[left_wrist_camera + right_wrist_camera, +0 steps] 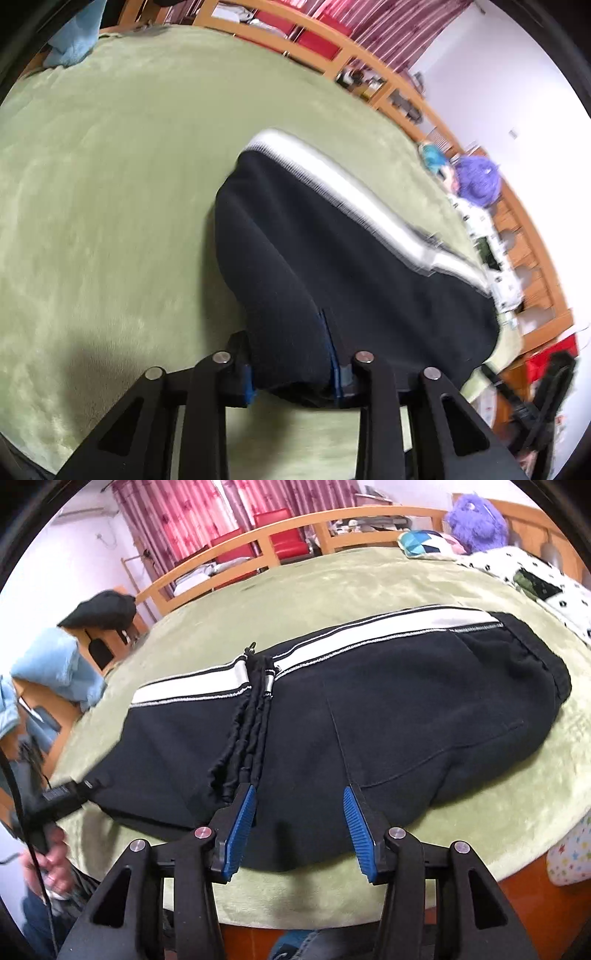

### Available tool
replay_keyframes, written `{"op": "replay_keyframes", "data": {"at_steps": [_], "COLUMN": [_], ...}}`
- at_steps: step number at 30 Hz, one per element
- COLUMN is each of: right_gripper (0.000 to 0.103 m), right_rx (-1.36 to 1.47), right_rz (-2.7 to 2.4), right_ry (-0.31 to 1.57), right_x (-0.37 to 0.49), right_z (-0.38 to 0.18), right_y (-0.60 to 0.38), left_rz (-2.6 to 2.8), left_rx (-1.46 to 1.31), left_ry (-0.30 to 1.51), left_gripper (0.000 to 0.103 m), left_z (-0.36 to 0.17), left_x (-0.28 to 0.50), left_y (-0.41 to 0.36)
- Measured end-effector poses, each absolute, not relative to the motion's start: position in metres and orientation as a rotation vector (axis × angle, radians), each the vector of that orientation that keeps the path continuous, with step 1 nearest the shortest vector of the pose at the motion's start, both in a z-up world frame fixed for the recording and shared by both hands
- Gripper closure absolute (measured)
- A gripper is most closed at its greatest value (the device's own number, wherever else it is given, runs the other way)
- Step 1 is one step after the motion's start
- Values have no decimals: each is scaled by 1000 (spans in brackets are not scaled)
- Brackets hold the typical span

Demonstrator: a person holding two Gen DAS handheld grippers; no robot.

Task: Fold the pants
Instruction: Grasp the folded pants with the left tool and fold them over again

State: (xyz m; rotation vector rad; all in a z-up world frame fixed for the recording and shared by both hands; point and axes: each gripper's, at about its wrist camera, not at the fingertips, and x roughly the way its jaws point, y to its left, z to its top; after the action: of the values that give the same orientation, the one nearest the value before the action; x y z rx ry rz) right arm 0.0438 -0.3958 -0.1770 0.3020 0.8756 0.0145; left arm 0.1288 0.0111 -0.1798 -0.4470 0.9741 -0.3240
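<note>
Black pants [369,720] with a white side stripe [332,642] lie lengthwise across a green blanket [332,583]; their drawstrings [251,731] trail toward me. My right gripper [299,792] hovers over the near edge of the pants, jaws apart, with its blue pads [240,827] touching no fabric. In the left wrist view my left gripper [291,354] is shut on a bunched end of the pants [332,258], which rises off the blanket [110,184]. The right wrist view shows that left gripper [62,794] at the far left, clamped on the pants' end, with a hand [48,853] holding it.
A light blue garment [55,672] and a black cap [103,609] sit at the bed's left. A purple plush [476,520], a patterned pillow [424,542] and a spotted cloth [535,576] lie at the right. A wooden rail [240,542] and red chairs [288,535] stand behind.
</note>
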Motion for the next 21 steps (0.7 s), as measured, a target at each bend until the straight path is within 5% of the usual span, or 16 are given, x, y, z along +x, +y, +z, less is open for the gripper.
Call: {"op": "replay_keyframes", "data": {"at_steps": [13, 21], "right_gripper": [54, 54], "right_rx": [289, 323], "right_rz": [-251, -432], "right_ry": [813, 847], "right_x": [6, -43], "right_z": [-147, -151], "right_y": [-507, -586], "left_rz": [-493, -695], "left_rx": [-207, -118], "left_ry": [707, 691], "left_gripper": [81, 81], "left_z": [-24, -10], "left_x": [133, 139], "left_y": [-152, -315]}}
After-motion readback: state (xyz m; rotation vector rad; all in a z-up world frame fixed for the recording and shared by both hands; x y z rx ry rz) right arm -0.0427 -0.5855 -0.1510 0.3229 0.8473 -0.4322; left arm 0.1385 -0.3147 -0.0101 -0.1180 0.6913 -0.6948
